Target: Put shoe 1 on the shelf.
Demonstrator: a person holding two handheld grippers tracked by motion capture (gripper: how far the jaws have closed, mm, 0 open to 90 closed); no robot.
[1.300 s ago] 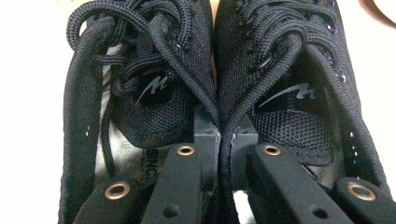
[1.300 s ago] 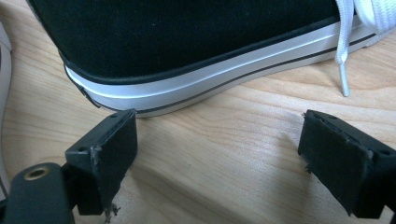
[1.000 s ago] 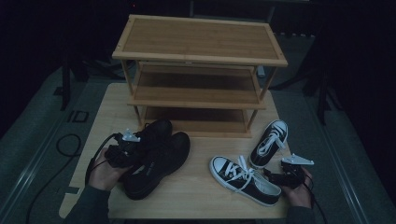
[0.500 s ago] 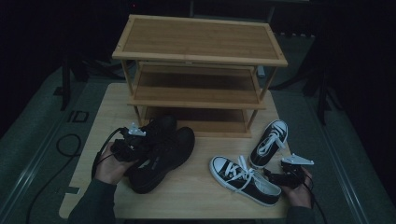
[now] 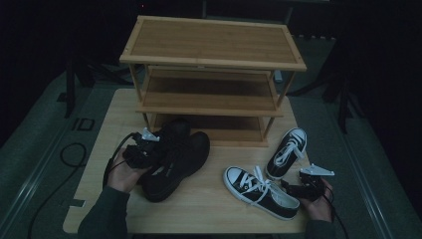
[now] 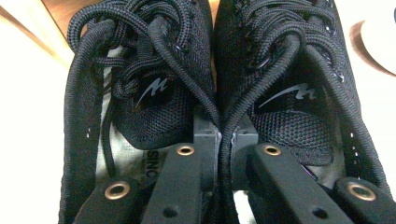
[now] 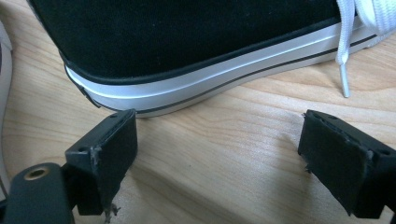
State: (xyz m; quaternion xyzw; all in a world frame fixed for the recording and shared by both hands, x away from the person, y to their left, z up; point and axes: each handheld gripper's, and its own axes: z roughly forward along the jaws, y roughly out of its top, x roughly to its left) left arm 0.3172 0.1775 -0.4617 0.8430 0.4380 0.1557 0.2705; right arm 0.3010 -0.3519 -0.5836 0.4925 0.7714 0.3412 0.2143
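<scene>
Left gripper (image 6: pixel 219 140): clamped on the touching inner collars of both black shoes (image 5: pixel 171 159).
Shoes' place: table (image 5: pixel 209 209), in front of the rack (image 5: pixel 211 74).
Right gripper (image 7: pixel 219 154): released, just beside the sneaker (image 7: pixel 187 51).
Technique: keep both collars pinched evenly; lift level towards a shelf.

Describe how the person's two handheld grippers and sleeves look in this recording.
Both grippers, left and right, are black with flat bars studded with brass-coloured rivets and square black pads frayed at the edges. Each carries a pale grey three-cornered plate on top and trails a black cable. The person wears dark greenish long sleeves.
</scene>
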